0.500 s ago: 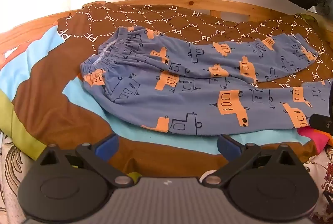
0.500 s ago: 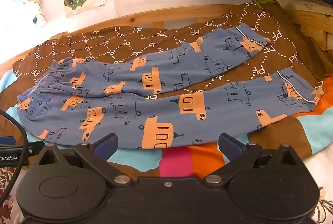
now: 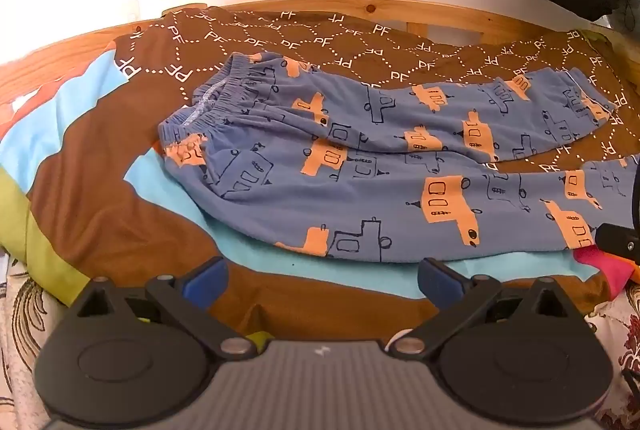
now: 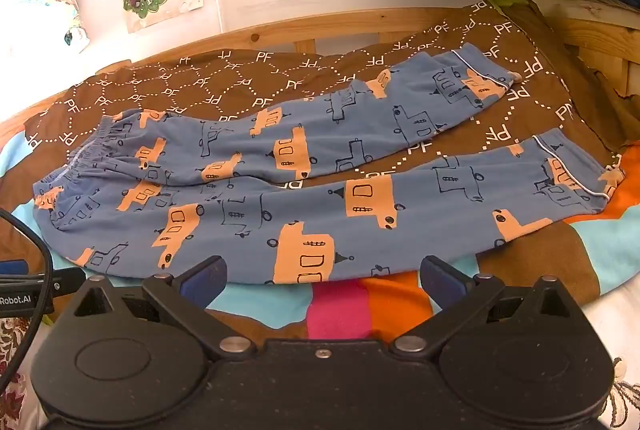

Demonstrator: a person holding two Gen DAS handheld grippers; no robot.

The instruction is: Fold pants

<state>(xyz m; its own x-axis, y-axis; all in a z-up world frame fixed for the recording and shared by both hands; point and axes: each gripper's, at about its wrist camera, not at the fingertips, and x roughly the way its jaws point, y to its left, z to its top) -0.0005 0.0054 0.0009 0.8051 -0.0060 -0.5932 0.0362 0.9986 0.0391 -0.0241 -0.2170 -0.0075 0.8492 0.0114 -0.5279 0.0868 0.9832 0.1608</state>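
Since no fold was yet made, one pair of pants [image 3: 360, 166] was seen spread flat on the bed [image 3: 100, 198], its two legs splayed apart just ahead of both grippers. The left gripper [image 3: 322, 276] and right gripper [image 4: 322, 276] were each held apart, nothing clamped, presumably for an approach.

Ahead of the jaws, the pants [image 4: 304, 182] are soft matt cloth, gathered at the waistband. They lie on a matt cloth blanket [image 4: 248, 78]. Beyond it runs a smooth, knotty wood bed frame [image 3: 400, 10].
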